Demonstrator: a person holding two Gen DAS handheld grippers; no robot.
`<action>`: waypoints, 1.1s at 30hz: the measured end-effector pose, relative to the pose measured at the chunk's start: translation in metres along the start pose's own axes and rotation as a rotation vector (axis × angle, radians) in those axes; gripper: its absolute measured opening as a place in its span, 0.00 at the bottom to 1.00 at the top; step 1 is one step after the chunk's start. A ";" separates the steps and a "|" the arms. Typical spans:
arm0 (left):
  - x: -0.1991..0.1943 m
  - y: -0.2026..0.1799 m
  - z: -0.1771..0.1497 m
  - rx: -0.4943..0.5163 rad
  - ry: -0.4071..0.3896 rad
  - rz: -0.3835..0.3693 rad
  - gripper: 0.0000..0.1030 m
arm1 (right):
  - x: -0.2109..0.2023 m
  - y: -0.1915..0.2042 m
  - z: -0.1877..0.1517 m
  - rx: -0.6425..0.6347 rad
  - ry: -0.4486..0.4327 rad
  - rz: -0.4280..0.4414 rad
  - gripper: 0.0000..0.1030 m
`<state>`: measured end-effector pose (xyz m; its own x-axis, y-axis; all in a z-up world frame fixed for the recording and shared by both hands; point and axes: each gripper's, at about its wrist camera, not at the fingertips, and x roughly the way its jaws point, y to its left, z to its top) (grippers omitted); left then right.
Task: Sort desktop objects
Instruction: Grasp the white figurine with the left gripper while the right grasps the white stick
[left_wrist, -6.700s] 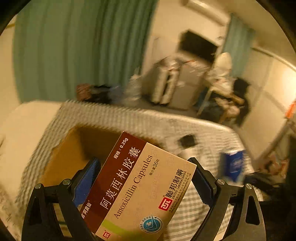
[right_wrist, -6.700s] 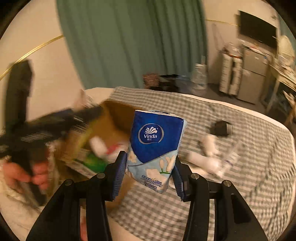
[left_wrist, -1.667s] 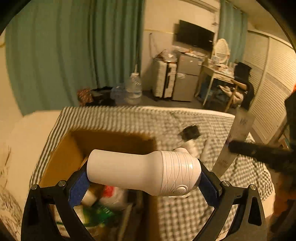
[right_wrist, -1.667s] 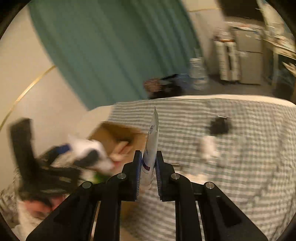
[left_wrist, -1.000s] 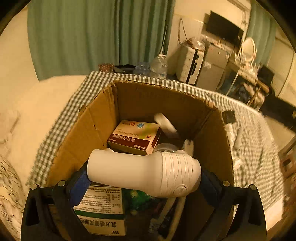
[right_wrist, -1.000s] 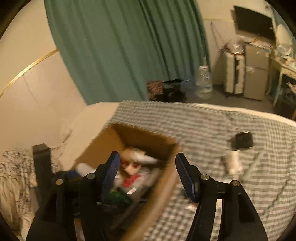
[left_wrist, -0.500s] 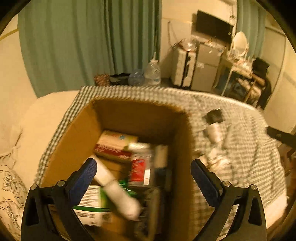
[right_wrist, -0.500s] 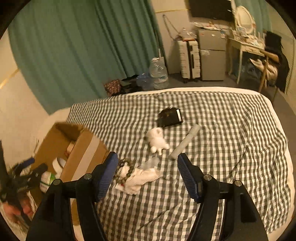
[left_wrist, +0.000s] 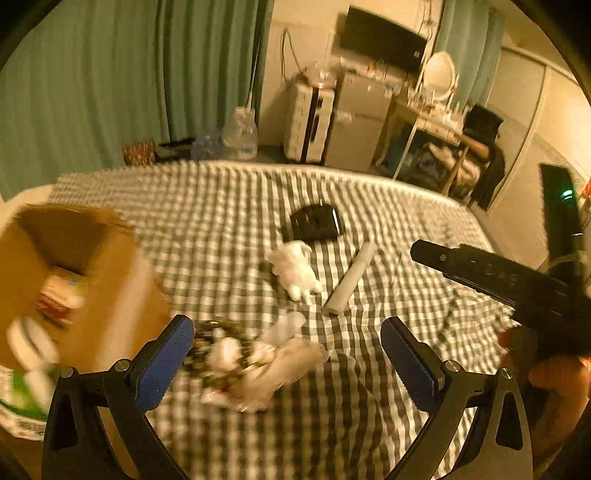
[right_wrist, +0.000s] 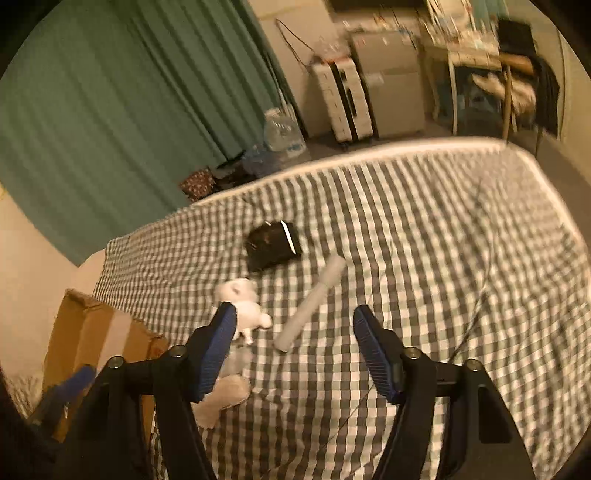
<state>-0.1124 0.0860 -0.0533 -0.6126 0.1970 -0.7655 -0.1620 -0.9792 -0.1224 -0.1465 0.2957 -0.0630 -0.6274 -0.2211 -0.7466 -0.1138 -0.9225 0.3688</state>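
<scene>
My left gripper (left_wrist: 286, 354) is open and empty above a blurred heap of beads and white cloth (left_wrist: 251, 358) on the checked bed. The cardboard box (left_wrist: 74, 277) with sorted items stands at its left. Farther off lie a white plush toy (left_wrist: 295, 266), a white tube (left_wrist: 351, 277) and a black wallet (left_wrist: 316, 221). My right gripper (right_wrist: 295, 321) hangs over the bed with its jaws closing and nothing held between them; the white tube (right_wrist: 314, 302) lies on the bed beyond them. The plush toy (right_wrist: 243, 299) sits by its left finger, the wallet (right_wrist: 273, 243) farther back.
The box (right_wrist: 99, 332) stands at the bed's left edge. A thin dark cable (right_wrist: 480, 258) runs across the bedspread on the right. A hand (left_wrist: 546, 369) holds the right gripper (left_wrist: 498, 277) at the right edge. Beyond the bed stand curtains, suitcases and a desk.
The left gripper let the white bottle go into the box, then swung right over the bed. The right gripper sank closer to the bed, toward the tube.
</scene>
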 end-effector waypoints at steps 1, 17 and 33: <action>0.014 -0.004 0.001 -0.005 0.005 -0.001 1.00 | 0.011 -0.003 -0.001 -0.003 0.020 0.003 0.57; 0.151 0.009 0.015 -0.020 0.072 -0.010 1.00 | 0.122 -0.029 0.008 0.054 0.128 0.058 0.45; 0.107 0.008 0.006 0.099 0.055 -0.045 0.50 | 0.066 -0.009 -0.014 -0.082 0.015 0.012 0.06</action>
<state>-0.1840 0.0995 -0.1328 -0.5603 0.2354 -0.7941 -0.2656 -0.9592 -0.0970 -0.1763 0.2853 -0.1236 -0.6168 -0.2363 -0.7508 -0.0426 -0.9425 0.3316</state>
